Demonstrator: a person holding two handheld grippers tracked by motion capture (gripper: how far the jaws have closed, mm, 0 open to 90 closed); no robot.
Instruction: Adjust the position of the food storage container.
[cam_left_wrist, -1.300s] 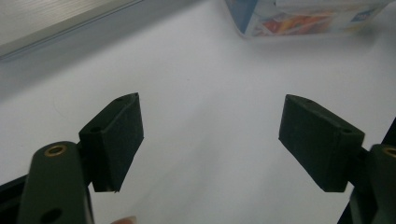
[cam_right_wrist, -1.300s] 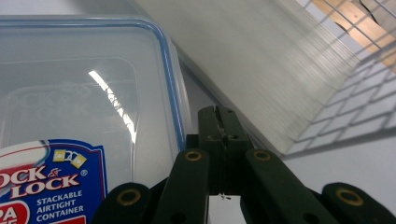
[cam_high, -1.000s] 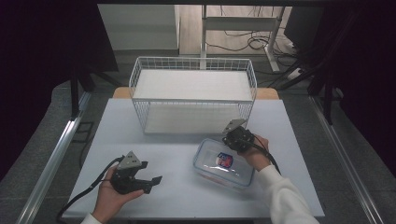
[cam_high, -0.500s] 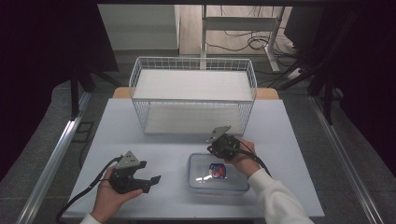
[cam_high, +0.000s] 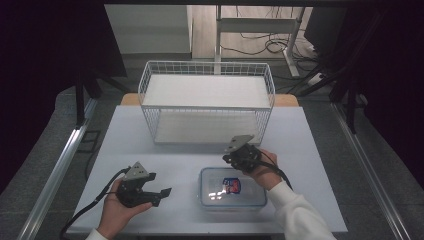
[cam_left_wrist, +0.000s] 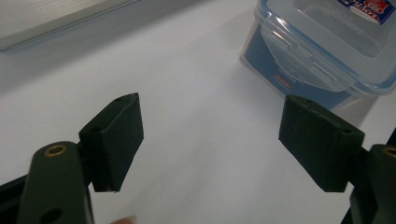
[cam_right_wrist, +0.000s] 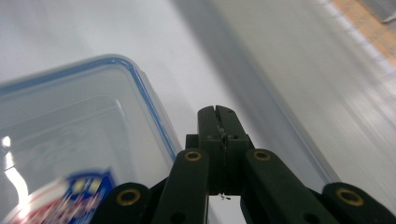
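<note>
A clear lidded container (cam_high: 233, 187) with a blue rim and a red-and-blue label lies flat on the white table (cam_high: 310, 150), near the front. My right gripper (cam_high: 231, 159) hovers at the container's back edge, shut with nothing between its jaws. In the right gripper view the closed jaws (cam_right_wrist: 217, 114) point along the lid's blue rim (cam_right_wrist: 154, 112). My left gripper (cam_high: 161, 193) rests to the left of the container, held low by a hand and open. In the left gripper view its jaws (cam_left_wrist: 212, 105) stand wide apart over bare table, with the container (cam_left_wrist: 322, 51) off to the upper right.
A white wire basket (cam_high: 207, 102) stands at the back of the table, just behind the right gripper. Dark drapes flank both sides, and metal rails (cam_high: 60, 165) run along the floor. A cable trails from the left gripper off the front edge.
The container has slid left and toward the front, and turned from a slant to square with the table. The right gripper went left with it, then drew slightly back. The left gripper stayed still.
</note>
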